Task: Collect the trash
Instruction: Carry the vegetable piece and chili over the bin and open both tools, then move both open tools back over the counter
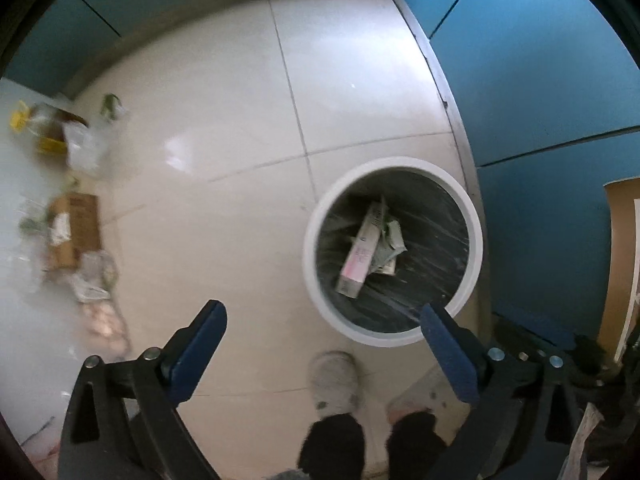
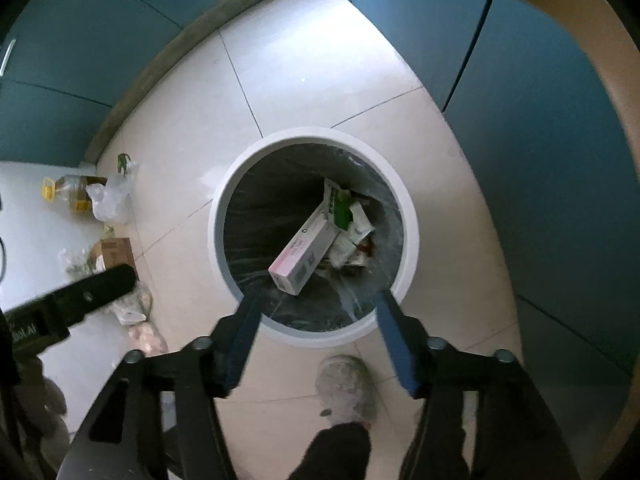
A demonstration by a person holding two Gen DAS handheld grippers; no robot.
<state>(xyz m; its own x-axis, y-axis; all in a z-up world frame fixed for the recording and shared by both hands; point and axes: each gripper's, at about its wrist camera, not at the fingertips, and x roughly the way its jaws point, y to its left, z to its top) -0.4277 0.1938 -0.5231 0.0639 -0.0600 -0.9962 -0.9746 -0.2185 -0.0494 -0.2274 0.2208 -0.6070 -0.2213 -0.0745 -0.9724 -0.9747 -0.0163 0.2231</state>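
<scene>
A round white-rimmed trash bin [image 1: 316, 280] [image 2: 408, 240] with a dark liner stands on the tiled floor by the blue cabinets. Inside lie a pink-and-white carton [image 1: 360, 254] [image 2: 302, 256] and crumpled wrappers [image 2: 350, 224]. My left gripper [image 1: 322, 316] is open and empty, above the floor to the bin's left. My right gripper [image 2: 316, 300] is open and empty, directly above the bin's near rim. The left gripper's body [image 2: 80, 300] shows in the right wrist view.
Clutter lies along the left edge: an oil bottle [image 2: 70, 194], plastic bags [image 2: 112, 196], a cardboard box [image 1: 74, 228] [image 2: 118, 252], a bag of pinkish items [image 2: 148, 338]. The person's slippered foot [image 1: 334, 384] [image 2: 346, 388] stands before the bin. A brown board [image 1: 620, 260] leans at right.
</scene>
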